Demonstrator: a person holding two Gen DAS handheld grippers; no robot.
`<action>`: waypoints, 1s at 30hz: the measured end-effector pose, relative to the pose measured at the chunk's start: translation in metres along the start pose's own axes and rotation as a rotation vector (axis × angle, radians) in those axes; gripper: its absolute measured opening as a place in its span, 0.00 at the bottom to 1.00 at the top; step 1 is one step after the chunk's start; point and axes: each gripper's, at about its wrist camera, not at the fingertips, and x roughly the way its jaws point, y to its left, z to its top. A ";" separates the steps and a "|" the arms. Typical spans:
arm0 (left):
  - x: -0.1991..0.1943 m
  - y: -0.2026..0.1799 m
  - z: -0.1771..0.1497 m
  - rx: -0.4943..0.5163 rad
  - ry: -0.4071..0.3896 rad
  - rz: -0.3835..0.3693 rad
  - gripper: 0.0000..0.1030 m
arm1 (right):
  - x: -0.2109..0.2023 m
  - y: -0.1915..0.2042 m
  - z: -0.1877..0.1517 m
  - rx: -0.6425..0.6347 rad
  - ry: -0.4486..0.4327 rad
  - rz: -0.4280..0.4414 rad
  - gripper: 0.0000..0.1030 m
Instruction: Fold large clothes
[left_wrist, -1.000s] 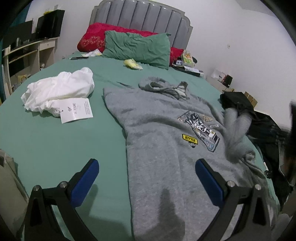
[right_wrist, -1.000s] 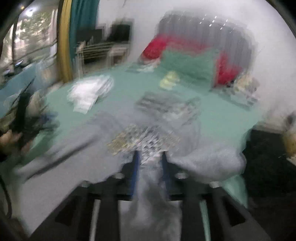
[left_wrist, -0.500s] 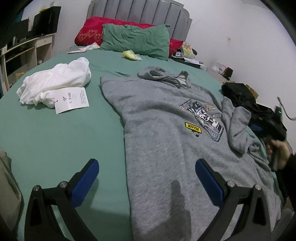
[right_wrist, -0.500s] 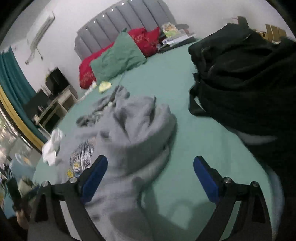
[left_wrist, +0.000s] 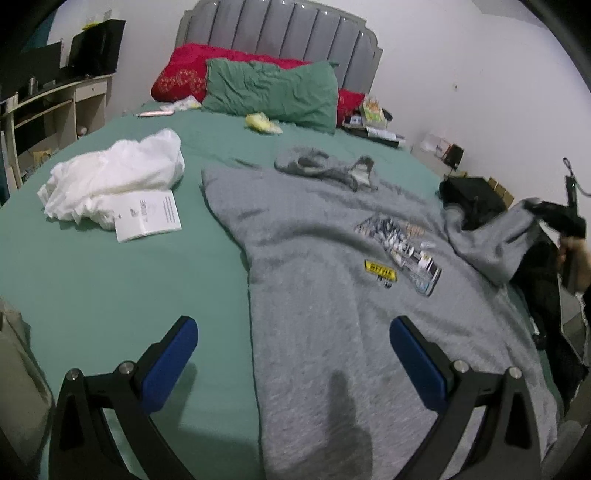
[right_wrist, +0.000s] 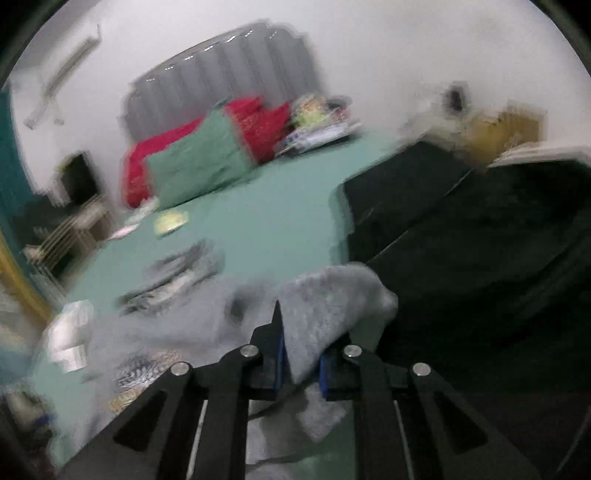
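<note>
A large grey hoodie (left_wrist: 325, 288) with printed patches lies face up on the green bed (left_wrist: 110, 280), hood toward the pillows. My left gripper (left_wrist: 291, 354) is open and empty, low over the hoodie's left hem edge. My right gripper (right_wrist: 301, 363) is shut on the hoodie's right sleeve (right_wrist: 325, 306) and holds it up off the bed. It also shows in the left wrist view (left_wrist: 532, 212) at the far right, with the grey sleeve (left_wrist: 491, 243) hanging from it. The right wrist view is blurred by motion.
A white garment (left_wrist: 110, 181) and a paper leaflet (left_wrist: 147, 216) lie on the bed's left side. Green (left_wrist: 273, 92) and red pillows (left_wrist: 181, 77) rest against the grey headboard. Black clothing (right_wrist: 480, 266) is piled at the bed's right edge. A desk (left_wrist: 44, 110) stands at left.
My right gripper was open half a second ago over the bunched sleeve; it has closed on the sleeve and is lifting it to the right. The left gripper has stayed open in place.
</note>
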 end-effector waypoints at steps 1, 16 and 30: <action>-0.004 0.001 0.003 -0.004 -0.009 -0.001 1.00 | -0.012 -0.007 0.016 0.007 -0.013 -0.046 0.12; -0.022 0.038 0.022 -0.079 -0.035 0.091 1.00 | 0.019 0.304 -0.069 -0.227 0.222 0.407 0.81; -0.029 0.077 0.028 -0.176 -0.017 0.089 1.00 | 0.118 0.239 -0.146 -0.068 0.319 0.424 0.87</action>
